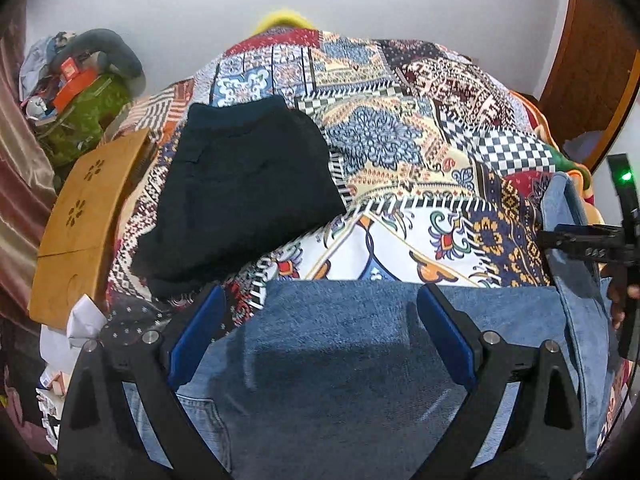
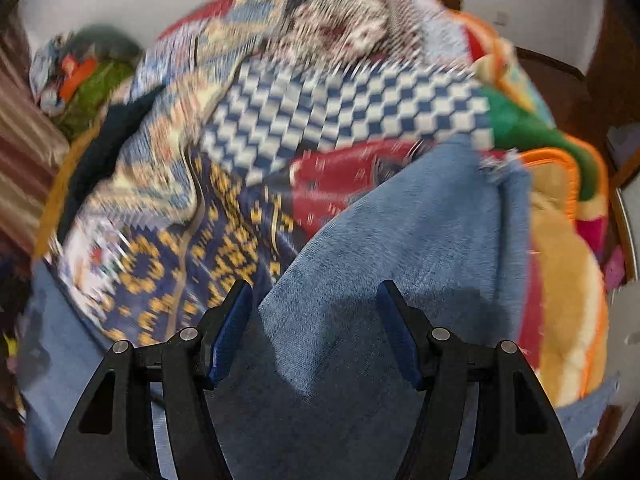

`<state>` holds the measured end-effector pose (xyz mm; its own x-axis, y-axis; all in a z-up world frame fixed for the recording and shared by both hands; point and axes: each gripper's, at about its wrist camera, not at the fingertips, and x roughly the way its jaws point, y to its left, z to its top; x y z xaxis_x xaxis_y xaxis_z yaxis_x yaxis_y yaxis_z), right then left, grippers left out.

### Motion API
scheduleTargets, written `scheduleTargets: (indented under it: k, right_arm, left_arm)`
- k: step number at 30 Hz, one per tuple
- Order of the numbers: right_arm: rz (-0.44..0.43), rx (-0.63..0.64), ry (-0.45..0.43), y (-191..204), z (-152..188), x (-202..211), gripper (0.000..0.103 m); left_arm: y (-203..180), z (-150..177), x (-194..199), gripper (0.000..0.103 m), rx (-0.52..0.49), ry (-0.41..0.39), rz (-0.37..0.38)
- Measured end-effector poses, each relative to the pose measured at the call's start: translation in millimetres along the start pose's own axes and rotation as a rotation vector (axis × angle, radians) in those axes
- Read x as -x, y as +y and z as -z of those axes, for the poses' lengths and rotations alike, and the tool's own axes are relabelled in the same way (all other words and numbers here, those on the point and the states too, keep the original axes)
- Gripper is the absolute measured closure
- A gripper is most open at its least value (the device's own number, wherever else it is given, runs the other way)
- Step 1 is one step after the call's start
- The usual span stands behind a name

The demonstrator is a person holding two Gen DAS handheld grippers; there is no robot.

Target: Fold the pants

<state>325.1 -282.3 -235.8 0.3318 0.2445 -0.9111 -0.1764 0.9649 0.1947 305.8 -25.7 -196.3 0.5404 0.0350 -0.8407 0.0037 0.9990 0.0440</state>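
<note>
Left wrist: jeans [image 1: 340,340] folded edge straight between spread fingers [image 1: 208,328].

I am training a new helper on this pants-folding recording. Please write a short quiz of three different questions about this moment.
1. True or false: the left gripper is open above the blue jeans.
2. Which garment lies folded on the patterned bedspread? A) black garment B) white shirt C) red towel
3. Fill in: the jeans leg in the right wrist view ends in a ____ hem.

Key: 1 true; 2 A, the black garment; 3 frayed.
</note>
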Motion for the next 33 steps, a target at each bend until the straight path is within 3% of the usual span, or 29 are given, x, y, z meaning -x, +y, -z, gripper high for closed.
scheduleTargets:
  k: [3,6,8,13,20,24,27,30,32,33]
  right_arm:
    - [0.03,0.004,-0.027,1.6,9.2,-4.7,0.045]
    - [0.063,0.007,-0.041,-0.2,14.3,-0.8,0.06]
    - [0.056,-0.013,-0.04,-8.3,16.2,3.3,0.076]
    - [0.021,-0.036,-0.095,-19.3,19.2,41.7,0.094]
    - [-0.007,-0.099,-0.298,-53.2,35.7,148.2,0.094]
    - [-0.016,-0.145,-0.363,-74.7,56.4,190.8,0.094]
    - [-0.059,-0.203,-0.359,-91.1,82.8,202.5,0.088]
    - [-0.03,-0.246,-0.303,-102.8,112.9,185.5,0.082]
    - [0.025,-0.299,-0.249,-114.2,137.7,170.7,0.066]
    - [0.037,-0.323,-0.231,-121.6,149.0,166.1,0.063]
  left_arm:
    - [-1.8,1.9,-1.7,0.006,0.001,0.004,0.004]
    - [-6.1,2.4,0.7,0.006,-0.012,-0.004,-0.016]
    - [-9.6,4.0,4.0,0.006,-0.015,-0.004,-0.009]
    - [-25.1,9.7,11.8,0.006,-0.057,0.02,0.015]
    - [-73.9,21.5,21.2,0.006,-0.159,0.05,0.049]
    - [-113.2,32.7,28.2,0.006,-0.235,0.067,0.096]
    - [-138.6,44.0,30.8,0.006,-0.274,0.089,0.127]
    - [-156.5,55.0,33.0,0.006,-0.313,0.098,0.136]
    - [-167.1,62.2,34.7,0.006,-0.336,0.1,0.136]
    - [-170.4,64.9,35.1,0.006,-0.343,0.102,0.137]
